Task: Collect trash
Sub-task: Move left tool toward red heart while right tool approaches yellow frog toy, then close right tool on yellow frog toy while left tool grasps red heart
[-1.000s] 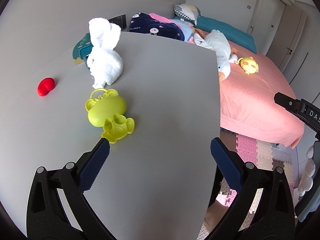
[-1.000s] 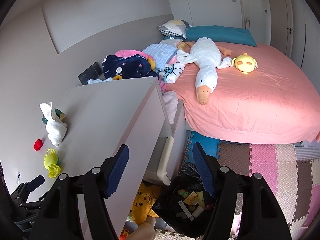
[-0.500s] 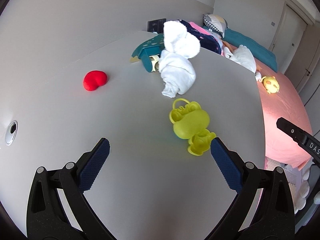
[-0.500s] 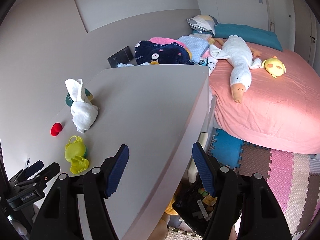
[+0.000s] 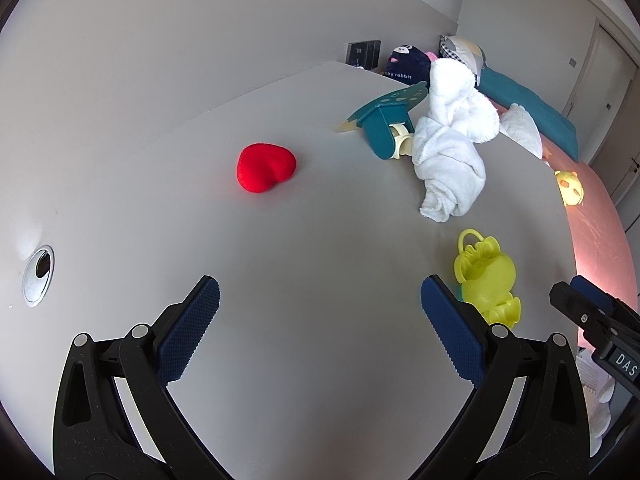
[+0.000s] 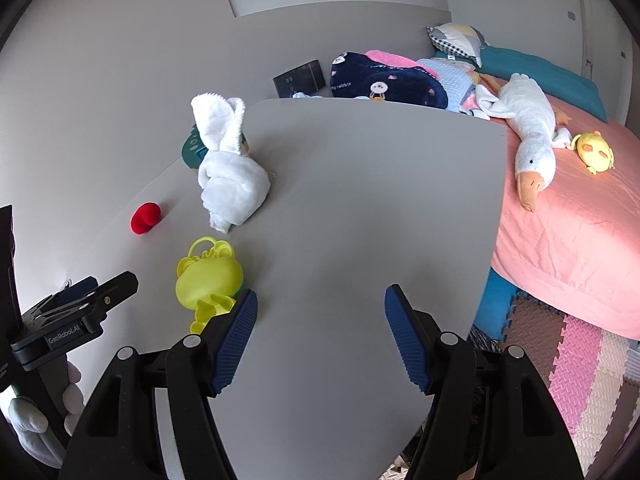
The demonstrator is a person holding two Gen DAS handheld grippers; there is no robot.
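On the grey desk point(image 5: 320, 240) lie a red heart-shaped lump point(image 5: 265, 167), a yellow-green frog toy point(image 5: 486, 276), a white towel folded like a rabbit point(image 5: 450, 148) and a teal stand point(image 5: 384, 128). My left gripper point(image 5: 320, 320) is open and empty above the desk, with the frog toy by its right finger. My right gripper point(image 6: 320, 336) is open and empty over the desk, with the frog toy point(image 6: 208, 278) by its left finger. The red lump point(image 6: 145, 218) and the towel point(image 6: 230, 176) lie further back.
A cable hole point(image 5: 39, 274) sits at the desk's left. A pink bed point(image 6: 572, 216) with a white goose plush point(image 6: 528, 140) and a yellow plush point(image 6: 594, 152) stands right of the desk. Foam floor mats point(image 6: 568, 360) lie below. The other gripper's tip point(image 5: 592, 320) shows at right.
Both grippers have swung left over the desk. The red lump, towel and frog toy have shifted right and come closer in both views. The trash bag on the floor has left the right view.
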